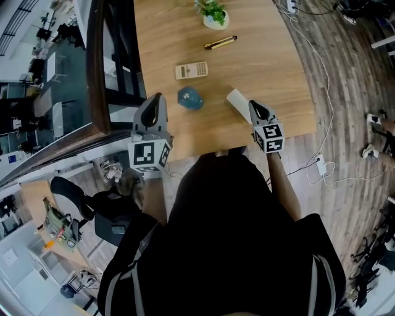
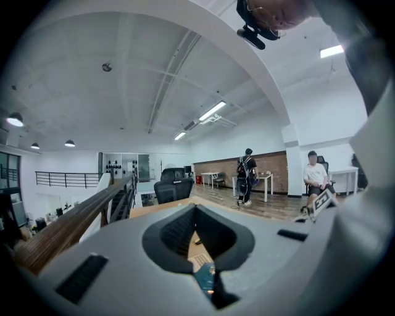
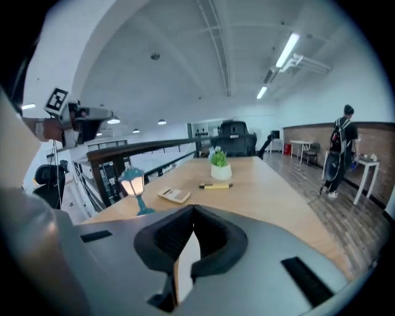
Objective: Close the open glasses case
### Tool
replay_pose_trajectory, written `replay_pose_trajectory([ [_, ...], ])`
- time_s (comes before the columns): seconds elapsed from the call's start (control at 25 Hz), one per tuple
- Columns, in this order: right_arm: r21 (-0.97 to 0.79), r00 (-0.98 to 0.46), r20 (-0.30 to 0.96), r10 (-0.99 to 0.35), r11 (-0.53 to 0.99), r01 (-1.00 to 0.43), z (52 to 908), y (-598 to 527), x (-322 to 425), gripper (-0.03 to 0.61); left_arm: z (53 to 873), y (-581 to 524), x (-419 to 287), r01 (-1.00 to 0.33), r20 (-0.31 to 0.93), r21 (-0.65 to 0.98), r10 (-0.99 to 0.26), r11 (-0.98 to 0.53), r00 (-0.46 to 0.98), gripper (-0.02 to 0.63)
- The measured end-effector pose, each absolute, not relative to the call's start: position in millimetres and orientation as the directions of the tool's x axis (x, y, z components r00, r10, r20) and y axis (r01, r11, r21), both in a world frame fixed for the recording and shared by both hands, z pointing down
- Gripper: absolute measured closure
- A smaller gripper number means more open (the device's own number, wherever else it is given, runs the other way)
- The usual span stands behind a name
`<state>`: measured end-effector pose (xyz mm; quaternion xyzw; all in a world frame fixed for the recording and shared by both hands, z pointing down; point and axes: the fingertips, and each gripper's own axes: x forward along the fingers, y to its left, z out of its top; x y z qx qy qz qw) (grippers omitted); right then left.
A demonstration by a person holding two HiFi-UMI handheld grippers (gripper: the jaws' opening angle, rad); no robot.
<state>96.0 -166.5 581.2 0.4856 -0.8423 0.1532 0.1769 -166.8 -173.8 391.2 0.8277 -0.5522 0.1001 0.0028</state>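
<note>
A white glasses case [image 1: 236,98] lies flat on the wooden table [image 1: 265,62] near its front edge. Whether its lid is down I cannot make out from here. My right gripper [image 1: 253,106] hovers just to the right of the case and above its near end. Its jaws are shut with nothing between them. In the right gripper view the white case [image 3: 187,259] shows through the slit below the closed tips. My left gripper [image 1: 157,99] hangs at the table's left front edge, jaws together and empty, apart from the case.
A small blue lamp [image 1: 190,97] stands left of the case, with a calculator [image 1: 191,70] behind it. Farther back lie a yellow and black pen [image 1: 220,42] and a potted plant [image 1: 214,13]. A railing [image 1: 99,68] runs along the table's left side.
</note>
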Motion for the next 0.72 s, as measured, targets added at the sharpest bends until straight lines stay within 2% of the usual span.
replay_pose_trajectory([
  [0.24, 0.058, -0.4, 0.067, -0.914, 0.403, -0.913, 423.1, -153.2, 132.5, 0.565, 376.9, -180.5, -161.5, -0.907, 0.133, -0.128, -0.913, -0.401, 0.385, 0.615],
  [0.36, 0.146, -0.337, -0.063, -0.939, 0.325, -0.934, 370.7, -143.8, 151.1, 0.564, 366.2, -181.1, -155.8, -0.902, 0.112, -0.139, -0.911, -0.409, 0.396, 0.615],
  [0.48, 0.185, -0.297, -0.112, -0.948, 0.274, -0.944, 355.8, -143.4, 162.9, 0.564, 364.3, -183.6, -153.1, -0.9, 0.102, -0.145, -0.911, -0.412, 0.4, 0.615],
  [0.72, 0.164, -0.27, -0.126, -0.955, 0.249, -0.955, 351.4, -142.0, 169.4, 0.565, 364.0, -180.6, -152.1, -0.899, 0.1, -0.149, -0.91, -0.412, 0.401, 0.615],
])
